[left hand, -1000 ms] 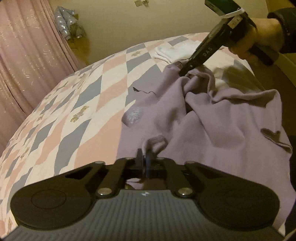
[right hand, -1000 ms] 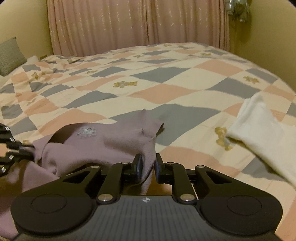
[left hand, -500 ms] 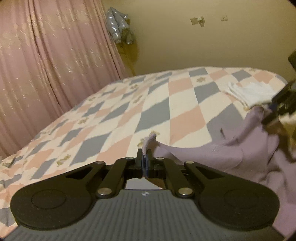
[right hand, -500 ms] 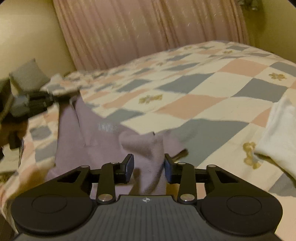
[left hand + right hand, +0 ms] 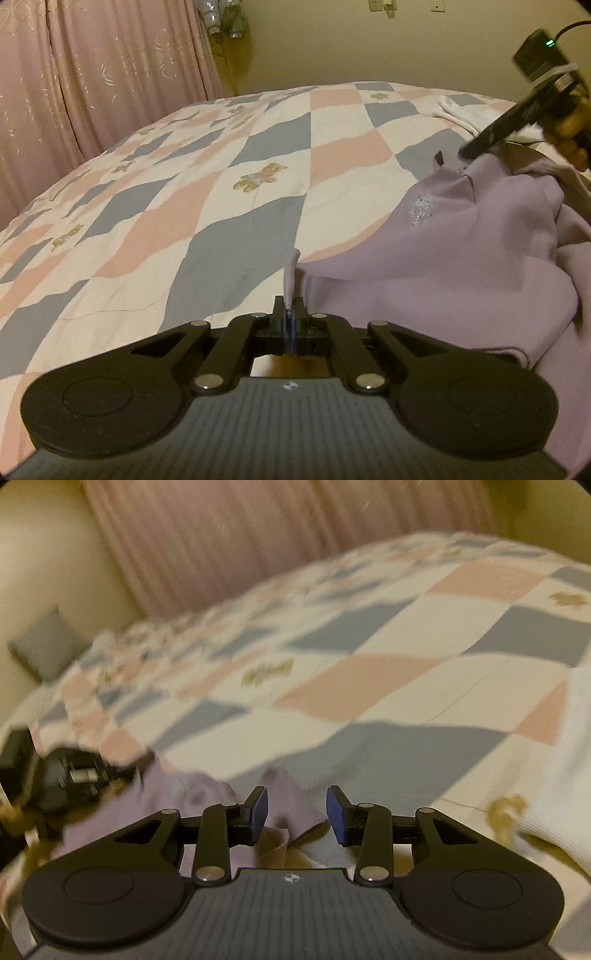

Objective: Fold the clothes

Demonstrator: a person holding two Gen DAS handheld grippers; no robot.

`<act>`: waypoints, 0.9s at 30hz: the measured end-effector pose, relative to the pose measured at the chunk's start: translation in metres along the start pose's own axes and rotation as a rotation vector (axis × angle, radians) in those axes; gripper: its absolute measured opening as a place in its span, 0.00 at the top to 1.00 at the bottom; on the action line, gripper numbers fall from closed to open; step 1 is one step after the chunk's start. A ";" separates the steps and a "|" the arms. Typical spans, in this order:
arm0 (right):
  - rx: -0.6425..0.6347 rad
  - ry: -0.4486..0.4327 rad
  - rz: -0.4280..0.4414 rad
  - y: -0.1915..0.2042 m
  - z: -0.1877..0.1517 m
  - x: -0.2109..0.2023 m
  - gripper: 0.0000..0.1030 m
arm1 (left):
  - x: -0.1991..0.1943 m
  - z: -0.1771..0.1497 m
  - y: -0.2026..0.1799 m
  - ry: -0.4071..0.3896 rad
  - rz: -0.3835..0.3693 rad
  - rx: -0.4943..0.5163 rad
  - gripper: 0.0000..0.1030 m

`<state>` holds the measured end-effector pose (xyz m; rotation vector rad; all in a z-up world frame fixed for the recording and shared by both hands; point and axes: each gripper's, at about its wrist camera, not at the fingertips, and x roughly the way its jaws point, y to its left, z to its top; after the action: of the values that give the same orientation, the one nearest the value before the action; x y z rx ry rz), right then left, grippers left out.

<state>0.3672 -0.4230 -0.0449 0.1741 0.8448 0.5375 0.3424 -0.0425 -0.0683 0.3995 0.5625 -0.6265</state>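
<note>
my left tool (image 5: 289, 320) is pressed together on a thin edge of the purple top (image 5: 461, 236); a strip of the cloth stands up just ahead of the tips. from there the top runs off to the right of this tool and lies rumpled on the bed (image 5: 229, 206), with a pale printed patch facing up and loose folds heaped at the far right. my right tool (image 5: 296, 814) is spread wide, pinching nothing. a corner of the top (image 5: 284, 805) lies in the gap between its blue pads (image 5: 258, 812), under and just ahead of them, but i cannot see either pad touching it. this view is blurred, so i cannot say more about the cloth on its left side. in the left view i can see the right tool (image 5: 506, 122) slanting down at the far edge of the top, with the hand (image 5: 570, 127) behind it.

as for progress: i judge the top is not folded. it is bunched and creased, with no clean fold line or flat stack that i can see. what is left, as i read it, is to get it flat and squared and then folded. a white cloth (image 5: 476, 110) lies beyond the top, to the right of my right tool; it looks smoother, but i cannot tell whether it is folded.
</note>
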 end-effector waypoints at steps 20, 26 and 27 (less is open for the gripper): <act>-0.392 -0.456 -0.335 0.074 0.120 -0.013 0.99 | 0.000 0.120 0.077 -0.294 0.305 -0.009 0.99; -0.367 -0.290 -0.342 0.053 0.113 0.058 0.82 | 0.066 0.104 0.084 -0.140 0.261 -0.130 0.86; -0.343 -0.294 -0.333 0.049 0.105 0.057 0.80 | 0.068 0.097 0.083 -0.123 0.261 -0.148 0.83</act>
<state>0.4580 -0.3451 0.0046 -0.1964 0.4708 0.3251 0.4776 -0.0597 -0.0183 0.2864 0.4271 -0.3533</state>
